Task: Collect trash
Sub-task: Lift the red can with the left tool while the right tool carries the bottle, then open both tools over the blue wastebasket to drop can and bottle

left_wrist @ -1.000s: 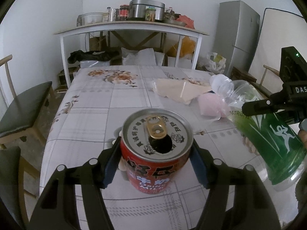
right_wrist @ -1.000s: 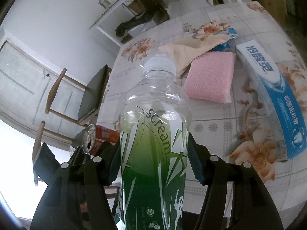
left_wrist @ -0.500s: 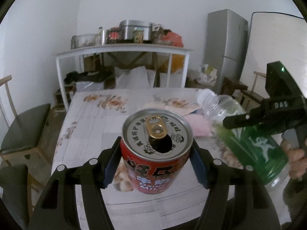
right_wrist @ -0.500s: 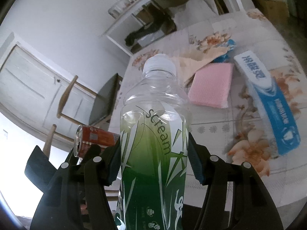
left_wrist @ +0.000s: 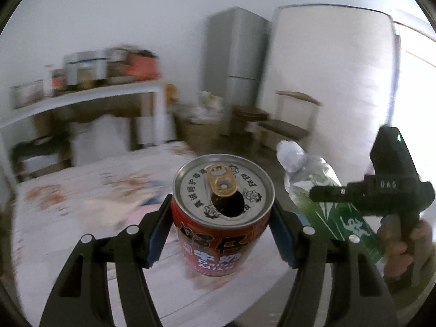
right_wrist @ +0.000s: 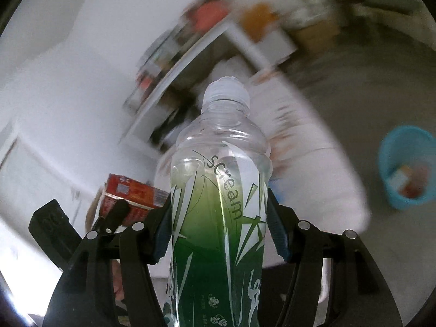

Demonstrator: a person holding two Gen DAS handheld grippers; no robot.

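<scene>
My left gripper [left_wrist: 220, 231] is shut on a red drink can [left_wrist: 222, 226] with an open silver top, held in the air above the table. My right gripper [right_wrist: 219, 226] is shut on a clear plastic bottle [right_wrist: 220, 190] with a green label and white cap. In the left wrist view the bottle [left_wrist: 321, 193] and the right gripper [left_wrist: 381, 199] are to the right of the can. In the right wrist view the can [right_wrist: 128, 193] shows at the left. A blue trash basket [right_wrist: 407, 166] with some rubbish in it stands on the floor at the right.
The table with a floral cloth [left_wrist: 81, 209] lies below and behind both grippers. A white shelf table with jars [left_wrist: 81, 95], a grey fridge [left_wrist: 237, 68], a wooden chair [left_wrist: 288, 120] and a white board [left_wrist: 335, 76] stand at the back. The views are blurred by motion.
Both grippers have lifted and swung to the right away from the table, still holding the can and the bottle. The blue basket has come into the right wrist view.
</scene>
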